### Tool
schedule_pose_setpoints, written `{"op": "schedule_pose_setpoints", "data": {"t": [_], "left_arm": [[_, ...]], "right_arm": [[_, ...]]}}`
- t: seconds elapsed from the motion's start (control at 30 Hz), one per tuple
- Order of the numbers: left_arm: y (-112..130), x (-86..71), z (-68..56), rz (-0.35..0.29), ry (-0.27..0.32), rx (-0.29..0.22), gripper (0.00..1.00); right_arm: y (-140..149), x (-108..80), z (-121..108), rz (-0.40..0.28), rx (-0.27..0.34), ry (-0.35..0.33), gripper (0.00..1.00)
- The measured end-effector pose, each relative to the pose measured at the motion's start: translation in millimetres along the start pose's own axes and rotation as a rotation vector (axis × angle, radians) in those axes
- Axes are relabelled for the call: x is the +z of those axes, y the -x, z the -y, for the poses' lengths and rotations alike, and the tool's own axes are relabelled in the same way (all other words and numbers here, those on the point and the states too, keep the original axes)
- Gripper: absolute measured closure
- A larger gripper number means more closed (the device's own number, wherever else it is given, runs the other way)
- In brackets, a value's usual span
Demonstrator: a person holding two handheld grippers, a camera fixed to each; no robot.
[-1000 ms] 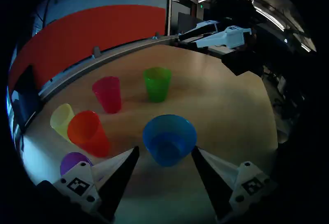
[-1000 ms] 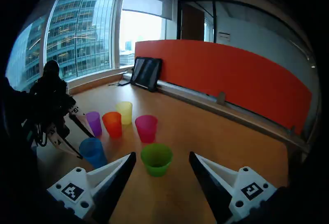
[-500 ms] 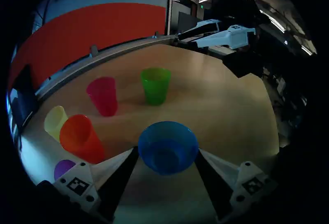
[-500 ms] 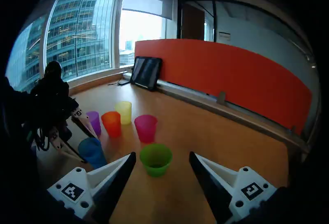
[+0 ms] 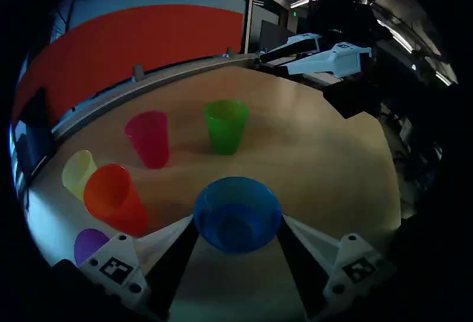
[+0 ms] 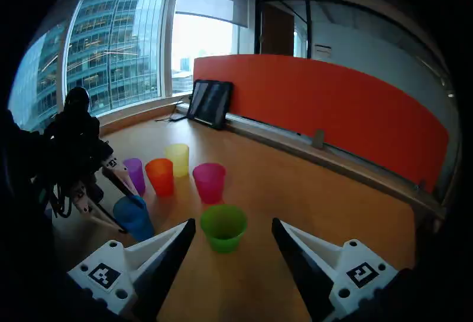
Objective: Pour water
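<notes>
A blue cup stands on the wooden table, between the fingers of my left gripper. The fingers flank its rim at full width; whether they touch it I cannot tell. From the right gripper view, the left gripper straddles the same blue cup. A green cup stands upright just ahead of my open right gripper. In the left gripper view the green cup is farther back, with the right gripper beyond it above the table's far edge.
Pink, orange, yellow and purple cups stand close together left of the blue one. An orange partition and a leaning dark screen line the table's far side. A person in dark clothes holds the left gripper.
My left gripper has moved forward, so the blue cup now sits deeper between its fingers. The finger gap has not narrowed. The right gripper has barely moved.
</notes>
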State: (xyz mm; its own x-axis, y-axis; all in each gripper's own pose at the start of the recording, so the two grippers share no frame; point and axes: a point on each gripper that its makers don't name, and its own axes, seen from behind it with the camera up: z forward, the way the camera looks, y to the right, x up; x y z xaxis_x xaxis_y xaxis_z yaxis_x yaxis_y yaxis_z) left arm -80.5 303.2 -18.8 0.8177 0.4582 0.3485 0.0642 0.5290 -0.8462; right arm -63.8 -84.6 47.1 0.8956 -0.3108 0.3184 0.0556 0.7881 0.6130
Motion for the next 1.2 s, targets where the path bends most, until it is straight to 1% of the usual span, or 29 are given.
{"op": "schedule_pose_setpoints", "data": {"t": [0.1, 0.3, 0.6, 0.8, 1.0, 1.2], "left_arm": [[0, -2.2, 1.8, -0.007, -0.007, -0.005, 0.13], [-11, -12.3, 2.2, -0.043, -0.015, -0.007, 0.14], [-36, -35.6, 6.2, -0.116, -0.050, 0.006, 0.13], [-52, -50.4, 12.8, -0.159, -0.074, 0.005, 0.13], [-65, -64.1, 18.7, -0.197, -0.105, 0.023, 0.13], [-79, -79.6, 23.5, -0.237, -0.126, 0.029, 0.13]], "right_arm": [[3, 1.1, 1, 0.006, 0.000, -0.004, 0.00], [12, 6.5, 4, 0.021, 0.002, -0.011, 0.00], [25, 15.4, 7, 0.052, -0.019, -0.019, 0.00], [32, 22.7, 8, 0.068, -0.019, -0.023, 0.00], [43, 29.9, 8, 0.094, -0.024, -0.025, 0.00], [53, 39.1, 9, 0.118, -0.025, -0.029, 0.00]]}}
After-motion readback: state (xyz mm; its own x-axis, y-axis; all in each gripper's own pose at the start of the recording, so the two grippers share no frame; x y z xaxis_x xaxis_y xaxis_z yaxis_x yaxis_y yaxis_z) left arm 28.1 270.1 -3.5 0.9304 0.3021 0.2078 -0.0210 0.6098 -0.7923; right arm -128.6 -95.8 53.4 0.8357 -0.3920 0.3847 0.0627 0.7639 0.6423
